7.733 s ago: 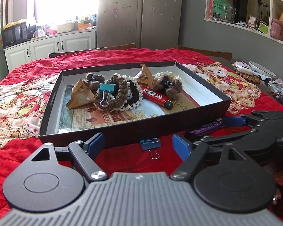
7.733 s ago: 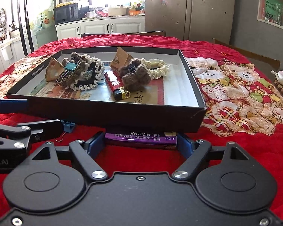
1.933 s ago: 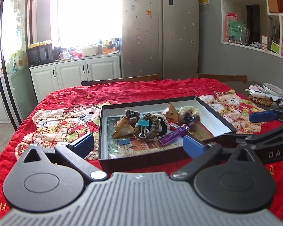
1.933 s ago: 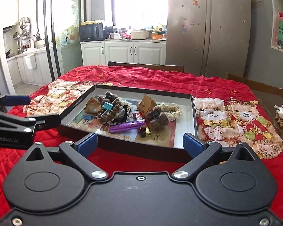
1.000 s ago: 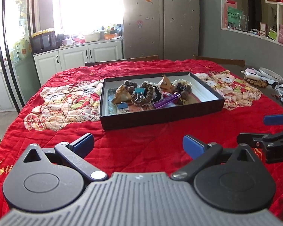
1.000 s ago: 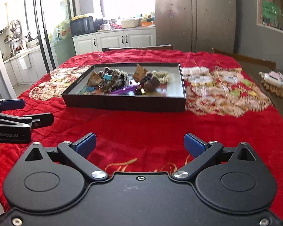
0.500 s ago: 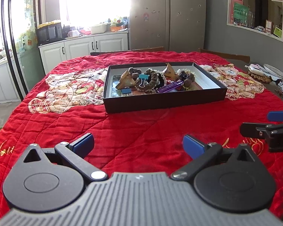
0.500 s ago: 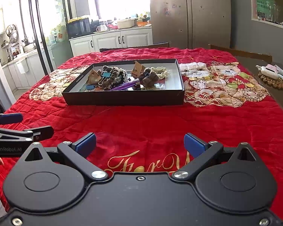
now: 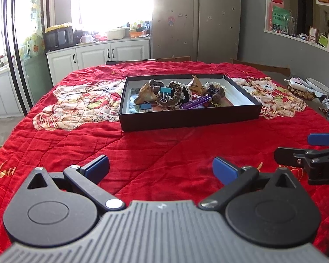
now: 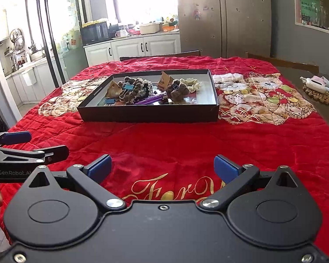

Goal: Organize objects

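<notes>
A black shallow box (image 9: pixel 186 121) (image 10: pixel 149 116) sits on the red quilted cloth in the middle of the table. Inside lie a purple lighter (image 9: pixel 196 104) (image 10: pixel 150 99), blue binder clips (image 9: pixel 166 91) (image 10: pixel 127 86), brown and cream crocheted scrunchies (image 9: pixel 175 96) (image 10: pixel 179 92) and brown paper wedges (image 9: pixel 145 93). My left gripper (image 9: pixel 161 168) is open and empty, well back from the box near the table's front. My right gripper (image 10: pixel 162 167) is open and empty, level with it to the right.
Cat-patterned patches (image 9: pixel 81 105) (image 10: pixel 261 100) lie on the cloth on both sides of the box. A woven mat with white items (image 10: pixel 318 89) sits at the right table edge. Chair backs (image 9: pixel 149 61) stand behind the table; cabinets and a fridge beyond.
Both grippers have drawn back from the box toward the table's front edge, staying open and empty. The purple lighter and second blue clip, earlier outside the box, now lie inside it.
</notes>
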Action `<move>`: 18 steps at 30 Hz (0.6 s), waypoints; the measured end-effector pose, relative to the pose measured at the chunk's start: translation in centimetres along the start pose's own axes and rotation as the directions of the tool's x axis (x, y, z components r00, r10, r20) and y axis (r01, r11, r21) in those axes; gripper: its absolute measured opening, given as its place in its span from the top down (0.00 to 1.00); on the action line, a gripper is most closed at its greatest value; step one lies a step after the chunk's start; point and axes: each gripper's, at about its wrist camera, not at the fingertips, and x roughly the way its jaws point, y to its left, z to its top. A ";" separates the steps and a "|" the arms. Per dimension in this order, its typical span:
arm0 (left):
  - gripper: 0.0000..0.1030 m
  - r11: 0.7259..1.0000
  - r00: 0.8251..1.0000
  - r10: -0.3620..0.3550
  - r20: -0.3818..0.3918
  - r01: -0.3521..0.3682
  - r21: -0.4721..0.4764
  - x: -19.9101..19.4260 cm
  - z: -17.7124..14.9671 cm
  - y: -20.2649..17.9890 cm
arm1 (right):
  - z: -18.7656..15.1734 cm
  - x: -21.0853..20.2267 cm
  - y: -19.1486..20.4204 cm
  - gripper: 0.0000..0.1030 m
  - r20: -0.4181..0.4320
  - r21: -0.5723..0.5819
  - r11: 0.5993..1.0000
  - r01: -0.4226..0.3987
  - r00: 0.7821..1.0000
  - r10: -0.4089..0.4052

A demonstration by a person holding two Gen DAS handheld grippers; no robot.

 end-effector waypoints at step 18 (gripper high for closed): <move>0.00 1.000 1.000 0.009 0.008 -0.009 -0.006 -0.2 -0.1 -0.1 | -0.1 -0.3 0.7 0.03 0.001 -0.023 0.999 -0.022 1.000 0.022</move>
